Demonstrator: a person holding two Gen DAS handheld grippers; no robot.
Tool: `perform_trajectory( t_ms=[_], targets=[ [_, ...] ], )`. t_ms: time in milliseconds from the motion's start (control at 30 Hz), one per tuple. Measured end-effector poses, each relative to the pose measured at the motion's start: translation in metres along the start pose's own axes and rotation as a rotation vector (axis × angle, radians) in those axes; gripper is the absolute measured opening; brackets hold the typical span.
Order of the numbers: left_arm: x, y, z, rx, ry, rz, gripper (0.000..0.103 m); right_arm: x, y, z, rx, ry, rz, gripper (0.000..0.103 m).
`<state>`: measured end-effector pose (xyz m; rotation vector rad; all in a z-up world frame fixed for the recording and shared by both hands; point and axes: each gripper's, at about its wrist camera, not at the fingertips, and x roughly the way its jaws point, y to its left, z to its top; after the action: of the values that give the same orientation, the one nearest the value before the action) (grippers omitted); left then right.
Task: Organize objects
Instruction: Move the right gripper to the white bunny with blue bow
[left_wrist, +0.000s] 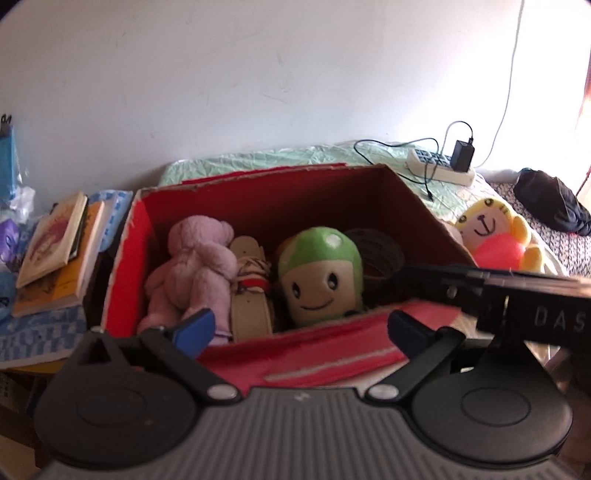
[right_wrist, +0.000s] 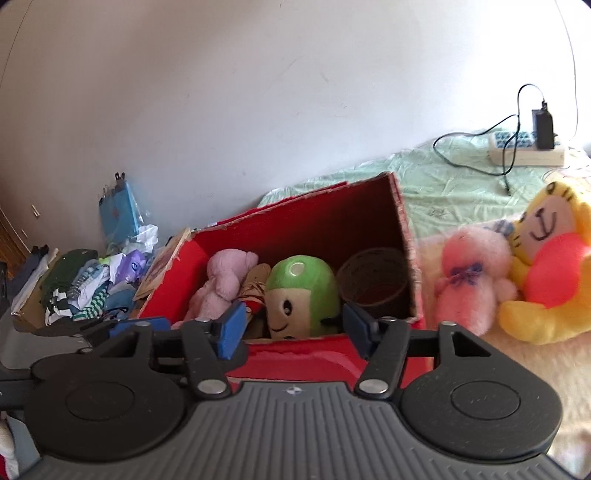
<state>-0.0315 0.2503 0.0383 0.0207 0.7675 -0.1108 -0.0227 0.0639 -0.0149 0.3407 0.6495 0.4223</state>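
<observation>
A red cardboard box (left_wrist: 125, 266) (right_wrist: 410, 273) stands open on the bed. Inside lie a lilac teddy (left_wrist: 195, 266) (right_wrist: 221, 284), a cream belt-like item (left_wrist: 249, 295), a green-capped smiling plush (left_wrist: 319, 277) (right_wrist: 301, 295) and a dark round tin (left_wrist: 380, 258) (right_wrist: 373, 284). Right of the box lie a pink plush (right_wrist: 472, 280) and a yellow tiger plush (right_wrist: 546, 266) (left_wrist: 495, 236). My left gripper (left_wrist: 299, 326) is open and empty at the box's near wall. My right gripper (right_wrist: 295, 328) is open and empty at the same wall; its body crosses the left wrist view (left_wrist: 517, 295).
Books (left_wrist: 59, 251) are stacked left of the box. A heap of clothes (right_wrist: 85, 284) and a blue packet (right_wrist: 120, 210) lie further left. A power strip with charger (left_wrist: 441, 164) (right_wrist: 528, 147) sits on the green sheet by the wall. A dark cloth (left_wrist: 550, 201) lies far right.
</observation>
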Motion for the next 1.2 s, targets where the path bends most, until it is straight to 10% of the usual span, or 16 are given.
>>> perform_trajectory(
  t_ms=[767,1200],
  targets=[
    [0.035,-0.157,-0.03,0.051,0.243,-0.239,0.1,-0.08,-0.136,-0.046,0.381,0.162,-0.092,0.054],
    [0.059,-0.239,-0.03,0.082,0.328,-0.233,0.102,-0.113,-0.209,-0.049,0.423,0.166,-0.146,0.054]
  ],
)
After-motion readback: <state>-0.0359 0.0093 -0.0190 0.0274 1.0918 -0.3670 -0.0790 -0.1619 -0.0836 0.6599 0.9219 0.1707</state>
